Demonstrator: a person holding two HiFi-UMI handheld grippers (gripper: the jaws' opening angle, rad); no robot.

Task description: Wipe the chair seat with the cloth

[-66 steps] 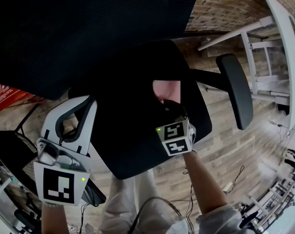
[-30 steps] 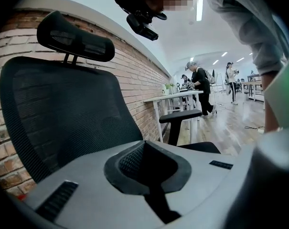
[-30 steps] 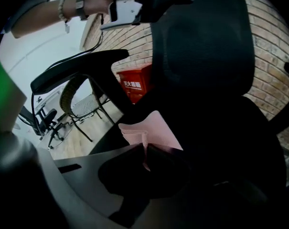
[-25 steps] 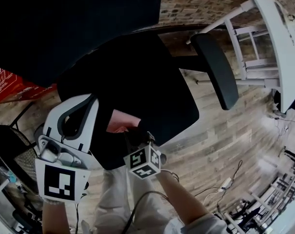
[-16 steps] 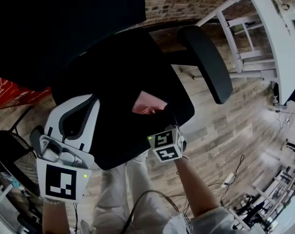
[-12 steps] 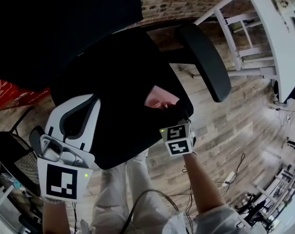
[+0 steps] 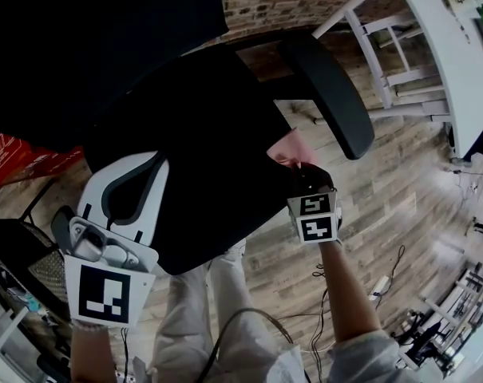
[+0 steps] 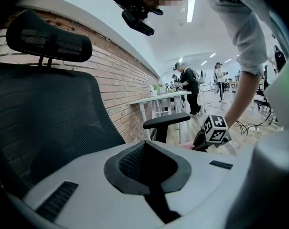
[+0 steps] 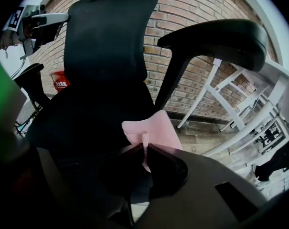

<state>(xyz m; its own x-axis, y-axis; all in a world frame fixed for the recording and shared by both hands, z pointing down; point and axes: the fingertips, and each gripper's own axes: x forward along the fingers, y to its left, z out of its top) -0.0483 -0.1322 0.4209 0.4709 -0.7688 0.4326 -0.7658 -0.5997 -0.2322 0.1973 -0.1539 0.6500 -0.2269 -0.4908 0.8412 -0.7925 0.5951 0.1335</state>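
The black chair seat [image 7: 193, 150] fills the middle of the head view, under a black mesh backrest [image 7: 89, 46]. A pink cloth [image 7: 291, 146] lies at the seat's right edge, just below the right armrest [image 7: 329, 86]. My right gripper [image 7: 302, 166] is shut on the cloth. In the right gripper view the cloth [image 9: 151, 128] is pinched between the dark jaws of the right gripper [image 9: 143, 148]. My white left gripper [image 7: 160, 159] hovers over the seat's left side, shut and holding nothing. In the left gripper view the left gripper's [image 8: 145, 143] jaws meet in front of the backrest [image 8: 39, 109].
A white table frame [image 7: 457, 46] stands at the right, close to the armrest. A red box [image 7: 9, 158] sits on the wooden floor at the left. Cables [image 7: 385, 278] trail over the floor. The person's legs are at the seat's front edge. People stand far off in the room.
The right gripper has dragged the pink cloth from the seat's front left across to its right edge by the armrest. The left gripper has stayed in place.
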